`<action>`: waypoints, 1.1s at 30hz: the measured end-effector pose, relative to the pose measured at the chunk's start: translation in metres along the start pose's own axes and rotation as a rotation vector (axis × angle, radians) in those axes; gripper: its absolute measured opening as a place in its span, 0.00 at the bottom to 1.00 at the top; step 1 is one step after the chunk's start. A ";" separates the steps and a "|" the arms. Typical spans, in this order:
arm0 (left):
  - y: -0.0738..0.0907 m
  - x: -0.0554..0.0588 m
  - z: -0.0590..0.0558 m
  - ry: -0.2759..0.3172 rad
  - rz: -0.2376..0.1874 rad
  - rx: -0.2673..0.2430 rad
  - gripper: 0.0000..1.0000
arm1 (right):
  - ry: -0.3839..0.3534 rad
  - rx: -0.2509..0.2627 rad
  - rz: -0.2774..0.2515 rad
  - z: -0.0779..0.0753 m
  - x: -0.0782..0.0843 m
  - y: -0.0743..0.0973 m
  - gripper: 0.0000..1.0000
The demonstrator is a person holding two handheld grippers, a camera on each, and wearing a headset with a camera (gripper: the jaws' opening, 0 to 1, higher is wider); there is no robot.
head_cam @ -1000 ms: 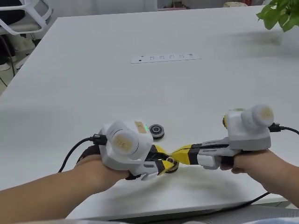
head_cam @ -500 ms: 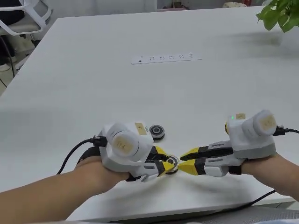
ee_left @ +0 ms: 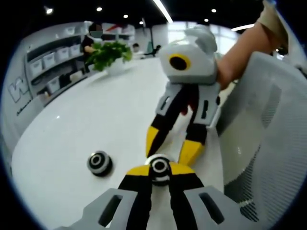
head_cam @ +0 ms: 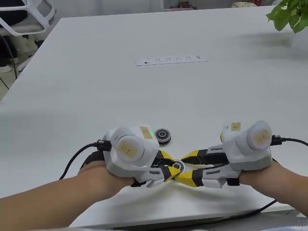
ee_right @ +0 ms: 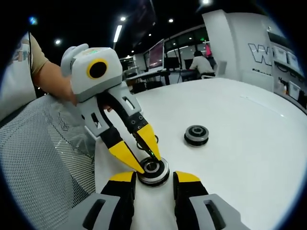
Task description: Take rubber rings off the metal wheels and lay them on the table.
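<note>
At the table (head_cam: 96, 72) edge, left gripper's (ee_left: 160, 170) jaws pinch a half-hidden wheel (head_cam: 176, 167); right gripper's (ee_right: 155, 177) jaws gape around it

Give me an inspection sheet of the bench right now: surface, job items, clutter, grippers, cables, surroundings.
Surface: white table, plain and smooth.
Job's things: held wheel between the grippers, dark ring on; second wheel lying on the table, ring on.
Clutter: socket strip mid-table.
Grippers: left gripper shut on the held wheel; right gripper open, jaws either side of it.
Cables: black cable from the left gripper; second cable from the right.
Surroundings: plant far right; chair far left.
</note>
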State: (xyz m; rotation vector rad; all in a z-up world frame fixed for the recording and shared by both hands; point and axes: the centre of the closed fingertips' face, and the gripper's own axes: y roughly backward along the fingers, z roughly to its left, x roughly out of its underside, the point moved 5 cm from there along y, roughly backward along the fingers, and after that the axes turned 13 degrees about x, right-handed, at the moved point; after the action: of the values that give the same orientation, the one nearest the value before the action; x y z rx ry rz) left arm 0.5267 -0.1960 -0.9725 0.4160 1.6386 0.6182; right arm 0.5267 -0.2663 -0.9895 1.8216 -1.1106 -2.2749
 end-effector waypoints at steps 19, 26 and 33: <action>0.000 0.000 -0.001 0.004 -0.004 -0.007 0.12 | 0.068 0.024 0.025 -0.001 0.007 0.008 0.16; 0.001 0.000 -0.001 0.007 -0.006 -0.009 0.12 | 0.065 0.032 0.030 -0.003 0.008 0.009 0.07; 0.002 0.001 -0.001 0.010 -0.007 -0.016 0.12 | 0.047 0.033 0.046 -0.005 0.006 0.008 0.04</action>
State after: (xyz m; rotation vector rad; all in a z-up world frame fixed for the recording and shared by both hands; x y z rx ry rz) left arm 0.5256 -0.1945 -0.9721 0.3967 1.6431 0.6287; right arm 0.5255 -0.2772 -0.9912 1.8302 -1.1769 -2.1901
